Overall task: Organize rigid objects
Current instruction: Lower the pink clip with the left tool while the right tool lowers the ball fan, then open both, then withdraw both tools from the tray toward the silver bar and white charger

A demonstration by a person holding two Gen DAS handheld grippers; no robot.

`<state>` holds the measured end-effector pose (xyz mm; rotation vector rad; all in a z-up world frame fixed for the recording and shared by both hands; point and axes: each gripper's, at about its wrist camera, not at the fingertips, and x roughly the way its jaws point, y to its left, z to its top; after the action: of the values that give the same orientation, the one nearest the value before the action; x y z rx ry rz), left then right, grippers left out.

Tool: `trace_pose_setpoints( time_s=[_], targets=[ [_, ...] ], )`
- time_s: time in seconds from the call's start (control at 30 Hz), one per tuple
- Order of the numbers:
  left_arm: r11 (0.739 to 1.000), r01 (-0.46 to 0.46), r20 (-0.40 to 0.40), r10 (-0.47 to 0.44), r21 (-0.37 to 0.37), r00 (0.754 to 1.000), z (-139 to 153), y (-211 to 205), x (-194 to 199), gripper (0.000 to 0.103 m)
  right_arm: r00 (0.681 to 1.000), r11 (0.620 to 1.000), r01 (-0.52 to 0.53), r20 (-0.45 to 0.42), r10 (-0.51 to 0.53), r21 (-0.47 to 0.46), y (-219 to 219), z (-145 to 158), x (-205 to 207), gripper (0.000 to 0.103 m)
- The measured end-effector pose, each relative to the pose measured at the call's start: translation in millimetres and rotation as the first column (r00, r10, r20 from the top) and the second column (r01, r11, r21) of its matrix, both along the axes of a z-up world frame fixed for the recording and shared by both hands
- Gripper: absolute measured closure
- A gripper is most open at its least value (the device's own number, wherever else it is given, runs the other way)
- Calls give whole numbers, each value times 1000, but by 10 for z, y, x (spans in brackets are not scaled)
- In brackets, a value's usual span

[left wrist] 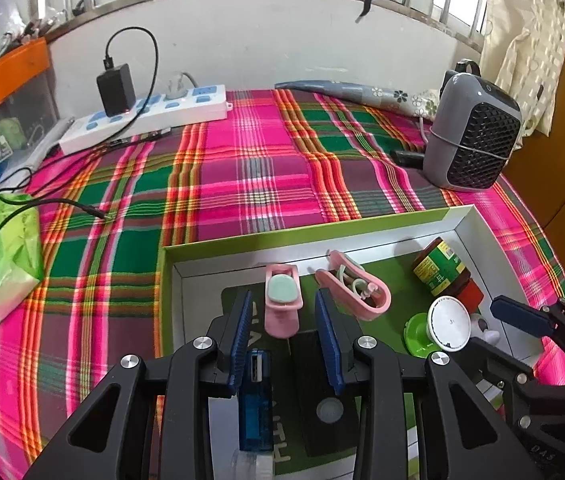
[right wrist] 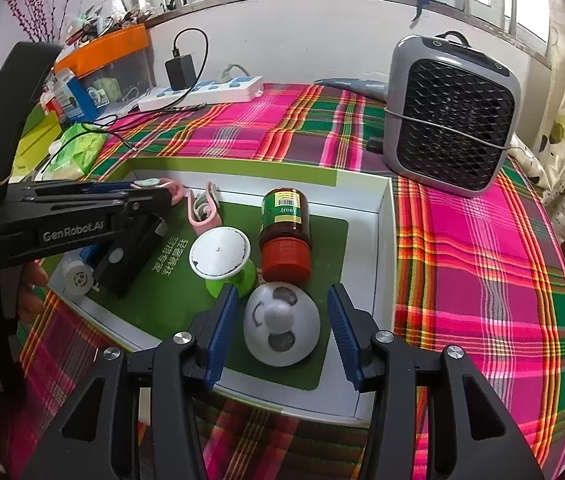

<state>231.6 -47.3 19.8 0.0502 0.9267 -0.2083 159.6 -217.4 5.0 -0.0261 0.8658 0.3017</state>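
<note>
Both grippers hang over the shallow box (right wrist: pixel 382 216) on the plaid cloth (right wrist: pixel 482 280). The left gripper (left wrist: pixel 284 334) has its fingers apart above a pink clip (left wrist: pixel 282 300). The right gripper (right wrist: pixel 282 332) is spread wide around a white panda-faced dome (right wrist: pixel 280 324), not touching it, beside the brown jar (right wrist: pixel 286 228).

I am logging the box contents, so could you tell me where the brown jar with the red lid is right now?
In the right wrist view, the brown jar lies on its side in the box, near the right wall, red lid toward the camera, between the white-topped green cup and the panda-faced dome.
</note>
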Motion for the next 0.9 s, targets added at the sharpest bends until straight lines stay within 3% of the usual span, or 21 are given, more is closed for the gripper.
trace_pose_setpoints(
  time_s=[0.9],
  targets=[
    [1000, -5, 78, 5, -9, 997, 306, 64, -609, 71, 998, 999, 33, 53, -35, 23, -57, 216, -361, 55]
  ],
)
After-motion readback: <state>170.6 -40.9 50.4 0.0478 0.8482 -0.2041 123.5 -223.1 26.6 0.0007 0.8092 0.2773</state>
